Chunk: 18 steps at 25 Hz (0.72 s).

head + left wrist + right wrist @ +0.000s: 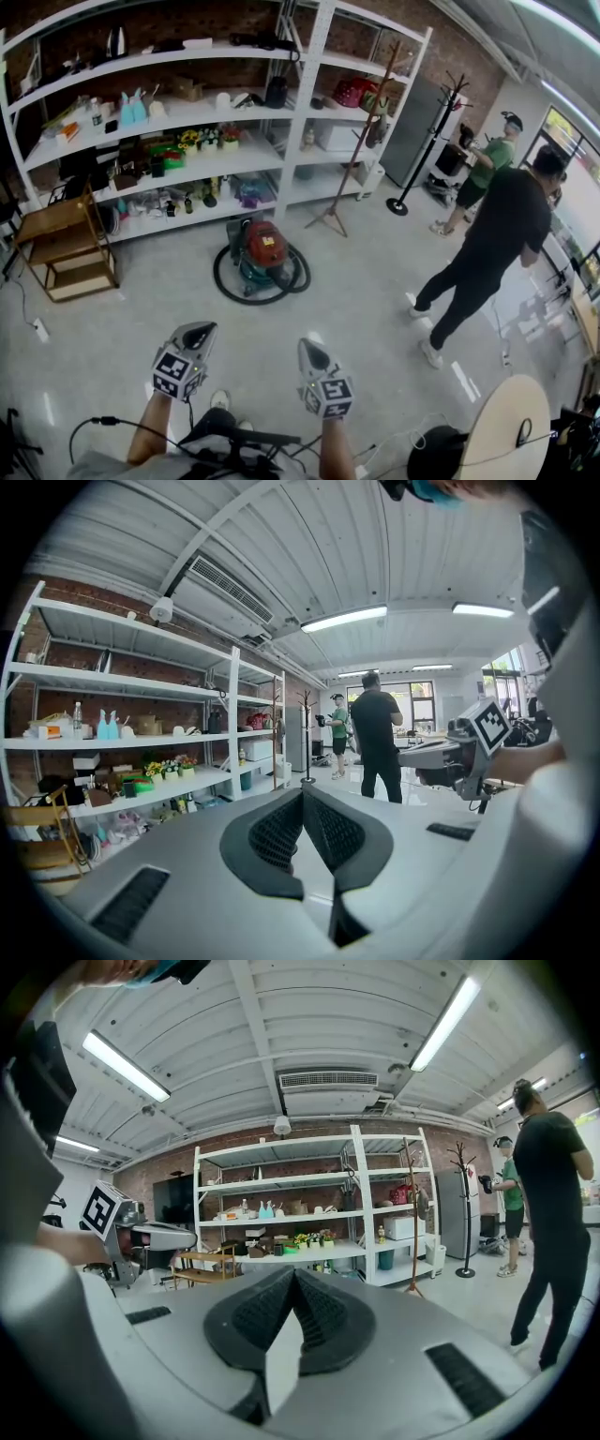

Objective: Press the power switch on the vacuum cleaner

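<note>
**Both grippers closed and held up, vacuum cleaner well ahead on the floor**

Left gripper point(200, 330) first: its own view shows the two dark ribbed pads pressed together at the tips, with nothing between them. The right gripper point(310, 346) is the same, jaws closed tip to tip and empty. They sit side by side at the near edge of the head view, a gap between them, both pointing away across the floor point(366, 300).

Out beyond them, well apart from either gripper, sits the vacuum cleaner point(265, 250), a red and green canister on the pale floor with its black hose point(225, 283) looped around the base. It's too small here to pick out the switch.

Just behind it runs the long white shelving unit point(311, 103), crowded with bottles, boxes and flowers. Far left stands a small wooden rack point(66, 246). A wooden tripod stand point(349, 178) is near the shelves' right end, and a black coat stand point(419, 155) stands further right.

On the right, a person in black point(497, 234) stands mid-stride, and a person in green point(489, 159) is behind. A round table point(511, 417) pokes in near right.
</note>
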Motion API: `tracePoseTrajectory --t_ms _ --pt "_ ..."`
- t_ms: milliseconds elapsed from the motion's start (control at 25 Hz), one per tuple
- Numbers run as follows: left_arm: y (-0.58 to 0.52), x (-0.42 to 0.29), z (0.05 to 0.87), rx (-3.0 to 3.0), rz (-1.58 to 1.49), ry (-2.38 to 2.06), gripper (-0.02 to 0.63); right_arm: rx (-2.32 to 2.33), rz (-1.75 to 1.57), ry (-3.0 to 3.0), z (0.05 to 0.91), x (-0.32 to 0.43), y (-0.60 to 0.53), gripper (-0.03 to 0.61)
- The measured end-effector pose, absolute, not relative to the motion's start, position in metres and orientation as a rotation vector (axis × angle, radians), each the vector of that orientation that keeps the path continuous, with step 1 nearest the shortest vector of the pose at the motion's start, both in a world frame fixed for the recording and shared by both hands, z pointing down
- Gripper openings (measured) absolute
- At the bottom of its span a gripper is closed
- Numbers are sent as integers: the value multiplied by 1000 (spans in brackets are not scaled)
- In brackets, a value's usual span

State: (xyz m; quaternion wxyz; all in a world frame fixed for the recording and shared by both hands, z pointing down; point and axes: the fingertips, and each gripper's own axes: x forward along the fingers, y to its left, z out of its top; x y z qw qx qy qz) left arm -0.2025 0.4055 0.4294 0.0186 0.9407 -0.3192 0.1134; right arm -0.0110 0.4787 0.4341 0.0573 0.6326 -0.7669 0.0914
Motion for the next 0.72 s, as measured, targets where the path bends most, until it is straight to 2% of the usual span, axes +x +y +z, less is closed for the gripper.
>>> tracePoseTrajectory --t_ms 720 --pt "310 -195 418 2911 333 -1006 -8 1899 282 -2339 429 -8 386 11"
